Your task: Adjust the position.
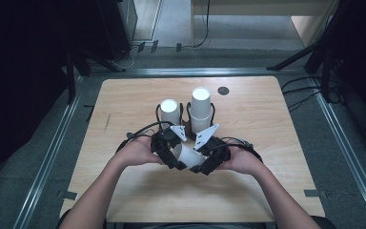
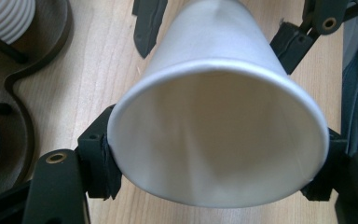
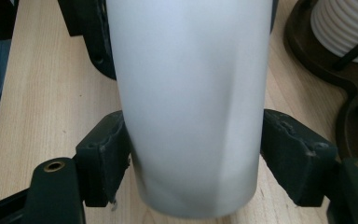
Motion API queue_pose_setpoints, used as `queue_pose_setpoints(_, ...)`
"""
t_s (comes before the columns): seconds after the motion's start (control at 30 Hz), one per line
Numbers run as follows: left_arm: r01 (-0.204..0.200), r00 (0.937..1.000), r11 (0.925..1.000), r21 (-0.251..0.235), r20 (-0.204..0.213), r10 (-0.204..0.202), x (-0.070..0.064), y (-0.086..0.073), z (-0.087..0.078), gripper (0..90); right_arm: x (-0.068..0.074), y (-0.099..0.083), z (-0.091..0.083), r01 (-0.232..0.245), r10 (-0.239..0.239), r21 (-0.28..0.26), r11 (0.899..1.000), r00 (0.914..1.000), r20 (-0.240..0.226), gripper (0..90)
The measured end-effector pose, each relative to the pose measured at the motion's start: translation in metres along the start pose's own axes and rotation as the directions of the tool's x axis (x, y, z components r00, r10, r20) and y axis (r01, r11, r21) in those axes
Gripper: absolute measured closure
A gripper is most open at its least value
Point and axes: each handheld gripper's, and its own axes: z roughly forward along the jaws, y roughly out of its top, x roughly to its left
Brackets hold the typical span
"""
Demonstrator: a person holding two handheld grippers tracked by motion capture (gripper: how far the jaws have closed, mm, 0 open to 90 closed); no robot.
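Note:
A white paper cup point(image 1: 189, 155) lies on its side above the wooden table, held between both grippers. My left gripper point(image 1: 169, 155) is shut on its wide rim. In the left gripper view the cup's open mouth point(image 2: 219, 140) faces the camera, with a black pad point(image 2: 98, 161) on each side of it. My right gripper point(image 1: 209, 160) is shut on the narrow base end. The right gripper view has the cup's wall point(image 3: 191, 102) running away from the camera, squeezed between the pads point(image 3: 105, 156).
Just beyond the grippers, a black wire holder point(image 1: 187, 117) carries two stacks of white cups, a short one point(image 1: 169, 112) and a taller one point(image 1: 200, 107). A small dark disc point(image 1: 223, 90) sits on the table point(image 1: 267, 162) near its far edge. Stand legs surround the table.

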Motion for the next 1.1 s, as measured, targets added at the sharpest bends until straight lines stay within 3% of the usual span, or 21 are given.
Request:
queue_pose_setpoints(0.2, -0.007, 1.0000, 0.9999, -0.008, 0.001, 0.007, 0.001, -0.001, 0.001, 23.4, 0.002, 0.002, 0.001, 0.011, -0.011, 0.004, 1.000, 0.9999, -0.006, 33.6)
queue_pose_setpoints(0.27, -0.038, 0.9992, 0.9990, -0.022, -0.012, 0.038, 0.000, -0.001, 0.000, 20.8, 0.002, 0.002, 0.001, 0.010, -0.010, 0.002, 1.000, 0.9999, -0.004, 33.5)
queue_pose_setpoints(0.3, -0.069, 0.9970, 0.9968, -0.039, -0.039, 0.068, -0.002, -0.001, -0.001, 18.8, 0.002, 0.002, 0.000, 0.012, -0.012, -0.002, 1.000, 0.9999, -0.002, 33.4)
queue_pose_setpoints(0.33, -0.079, 0.9955, 0.9961, -0.041, -0.056, 0.076, -0.004, -0.001, -0.002, 12.3, 0.002, 0.002, -0.001, 0.005, -0.005, -0.008, 1.000, 1.0000, -0.004, 33.4)
queue_pose_setpoints(0.5, -0.046, 0.9973, 0.9937, -0.102, -0.062, 0.040, -0.002, -0.005, -0.006, 3.7, 0.000, 0.002, -0.007, 0.001, -0.001, -0.032, 0.999, 1.0000, 0.008, 33.3)
queue_pose_setpoints(0.73, -0.044, 0.9963, 0.9860, -0.161, -0.081, 0.031, -0.003, -0.012, -0.010, 3.1, -0.002, 0.001, -0.013, -0.012, 0.013, -0.065, 0.998, 0.9998, 0.013, 33.3)
queue_pose_setpoints(0.93, -0.022, 0.9971, 0.9675, -0.252, -0.076, 0.003, -0.004, -0.018, -0.017, 4.1, -0.003, 0.000, -0.018, -0.015, 0.016, -0.094, 0.995, 0.9998, 0.012, 33.2)
queue_pose_setpoints(1.1, 0.000, 0.9984, 0.9461, -0.324, -0.054, -0.019, -0.005, -0.024, -0.021, 5.7, -0.002, 0.000, -0.021, -0.023, 0.022, -0.111, 0.994, 0.9997, -0.004, 33.1)
